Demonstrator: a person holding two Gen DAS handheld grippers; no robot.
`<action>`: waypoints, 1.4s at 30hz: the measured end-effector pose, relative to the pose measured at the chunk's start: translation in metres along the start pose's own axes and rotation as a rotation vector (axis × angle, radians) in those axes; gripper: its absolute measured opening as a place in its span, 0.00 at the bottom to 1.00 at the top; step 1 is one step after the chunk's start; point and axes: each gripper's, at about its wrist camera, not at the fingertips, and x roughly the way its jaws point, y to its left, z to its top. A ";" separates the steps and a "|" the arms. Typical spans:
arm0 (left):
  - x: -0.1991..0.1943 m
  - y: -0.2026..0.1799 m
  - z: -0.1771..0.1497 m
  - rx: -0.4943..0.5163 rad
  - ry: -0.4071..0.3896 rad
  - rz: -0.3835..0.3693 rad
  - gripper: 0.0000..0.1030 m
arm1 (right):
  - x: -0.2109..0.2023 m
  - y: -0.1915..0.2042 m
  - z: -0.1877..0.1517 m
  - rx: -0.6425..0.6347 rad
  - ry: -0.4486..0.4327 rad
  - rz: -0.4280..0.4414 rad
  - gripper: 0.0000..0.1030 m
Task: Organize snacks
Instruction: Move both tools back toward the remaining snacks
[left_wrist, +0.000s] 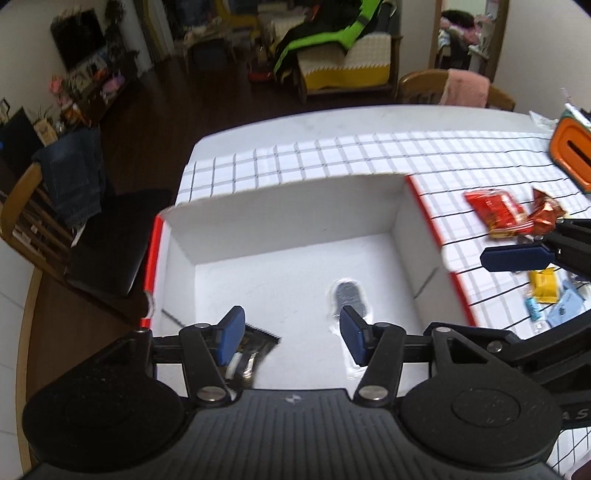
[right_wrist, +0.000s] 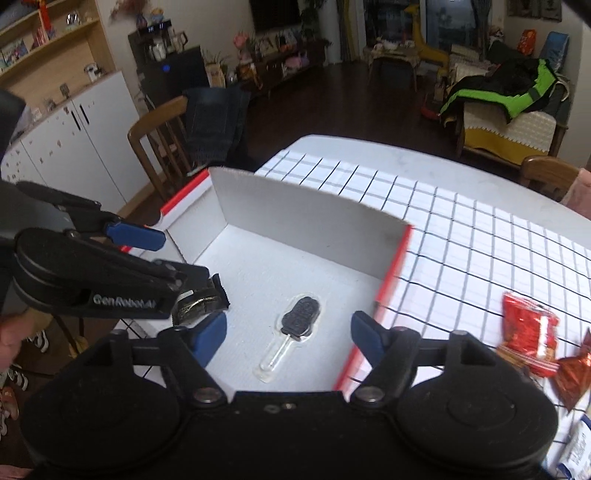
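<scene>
Covering most of the scene, a desk (right_wrist: 480, 229) under a white cloth with a dark grid carries an open white box (left_wrist: 295, 206) with red-edged flaps, set near its left end. Inside the box lie two snacks: a dark, patterned treat in a clear wrapper (right_wrist: 301, 317) on the floor, and a black packet with a zigzag edge (right_wrist: 207, 299) by the near left wall. Above the box hover the left hand-held gripper (left_wrist: 291, 332) and the right hand-held gripper (right_wrist: 288, 332), each with its blue pads apart and nothing between them. On the cloth to the right of the box (well apart from it) wait a red packet (left_wrist: 495, 210), a foil-wrapped sweet (left_wrist: 546, 214) touching it, and a smaller yellow packet (left_wrist: 543, 284).
</scene>
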 end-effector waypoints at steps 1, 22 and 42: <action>-0.004 -0.006 0.000 0.004 -0.014 -0.002 0.56 | -0.007 -0.003 -0.002 0.001 -0.013 -0.003 0.77; -0.034 -0.153 -0.009 0.072 -0.164 -0.117 0.81 | -0.105 -0.112 -0.093 0.155 -0.153 -0.157 1.00; 0.046 -0.253 -0.019 0.096 0.012 -0.171 0.83 | -0.118 -0.233 -0.185 0.321 -0.104 -0.343 1.00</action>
